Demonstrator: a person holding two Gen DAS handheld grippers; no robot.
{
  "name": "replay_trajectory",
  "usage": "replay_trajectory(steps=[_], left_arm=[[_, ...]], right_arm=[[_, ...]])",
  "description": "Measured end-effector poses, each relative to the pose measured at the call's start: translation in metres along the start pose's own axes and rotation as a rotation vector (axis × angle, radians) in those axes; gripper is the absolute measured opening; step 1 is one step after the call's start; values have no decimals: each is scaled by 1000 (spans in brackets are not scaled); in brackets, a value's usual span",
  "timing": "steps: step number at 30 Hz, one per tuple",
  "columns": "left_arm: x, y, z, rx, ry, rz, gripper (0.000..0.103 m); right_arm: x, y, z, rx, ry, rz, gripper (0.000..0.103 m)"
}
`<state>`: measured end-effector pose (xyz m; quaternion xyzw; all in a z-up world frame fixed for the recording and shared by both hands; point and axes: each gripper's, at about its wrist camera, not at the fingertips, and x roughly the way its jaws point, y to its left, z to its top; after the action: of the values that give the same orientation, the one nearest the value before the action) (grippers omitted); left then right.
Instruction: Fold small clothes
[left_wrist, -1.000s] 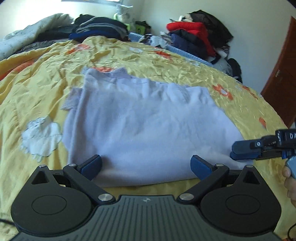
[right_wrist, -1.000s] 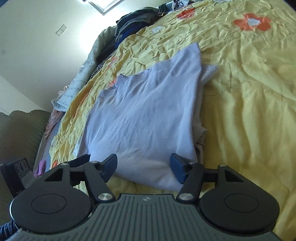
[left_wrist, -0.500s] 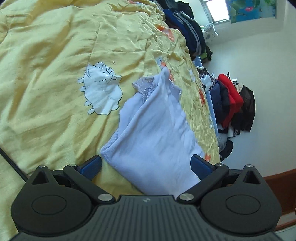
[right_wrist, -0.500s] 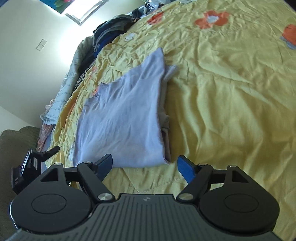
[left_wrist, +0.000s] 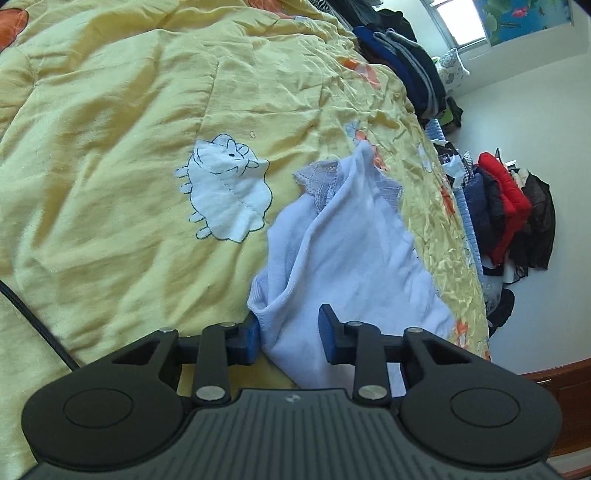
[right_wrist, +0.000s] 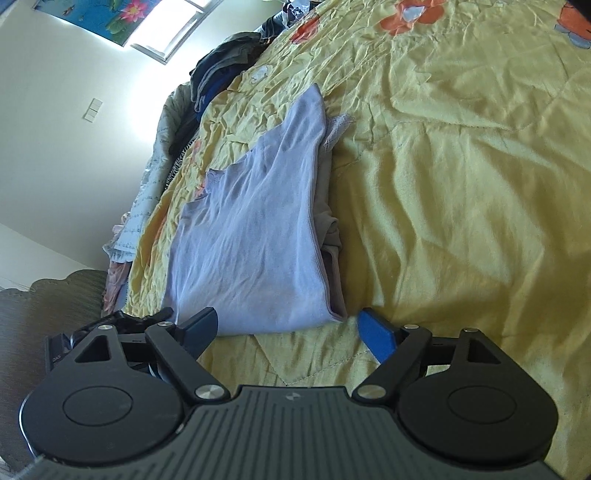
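Observation:
A pale lilac folded garment (left_wrist: 354, 254) lies on the yellow bedspread (left_wrist: 110, 166). My left gripper (left_wrist: 288, 334) stands at its near corner with the fabric edge bunched between the half-closed blue pads; the pads have a gap between them. In the right wrist view the garment (right_wrist: 255, 243) lies flat ahead, with a lace-trimmed sleeve (right_wrist: 338, 123) showing at its far edge. My right gripper (right_wrist: 290, 332) is open wide just short of the garment's near edge and holds nothing. The left gripper shows at the lower left of that view (right_wrist: 122, 323).
Piles of dark, blue and red clothes (left_wrist: 502, 206) lie along the far side of the bed by the wall. More folded clothes (right_wrist: 218, 70) sit near the window. A black cable (left_wrist: 33, 325) runs over the bedspread at the left. A white sheep patch (left_wrist: 225, 192) is stitched beside the garment.
My left gripper has turned, come to the garment's near corner and narrowed around its edge, which now bunches up. My right gripper has drawn back from the edge and opened wider.

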<state>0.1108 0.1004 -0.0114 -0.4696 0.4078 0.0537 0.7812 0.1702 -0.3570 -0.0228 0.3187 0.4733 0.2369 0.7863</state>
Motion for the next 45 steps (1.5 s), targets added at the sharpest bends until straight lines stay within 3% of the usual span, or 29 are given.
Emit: replay_trajectory(steps=[9, 18, 26, 33, 37, 39, 45], left_arm=[[2, -27, -11, 151, -36, 144, 30], [8, -45, -20, 274, -67, 274, 17], [10, -53, -24, 328, -77, 311, 13], [9, -68, -26, 397, -81, 362, 12], [4, -81, -29, 434, -92, 354, 9], [0, -90, -32, 453, -97, 340, 8], [-4, -139, -57, 681, -162, 317, 8]], right_arm=[[-3, -4, -6, -46, -16, 55, 90], [-6, -12, -6, -38, -18, 109, 90], [-11, -17, -6, -14, -19, 116, 87], [-24, -9, -5, -81, -91, 64, 89], [-23, -24, -1, -27, -97, 55, 86], [-25, -33, -1, 10, -111, 92, 86], [-28, -37, -12, -33, -184, 117, 86]])
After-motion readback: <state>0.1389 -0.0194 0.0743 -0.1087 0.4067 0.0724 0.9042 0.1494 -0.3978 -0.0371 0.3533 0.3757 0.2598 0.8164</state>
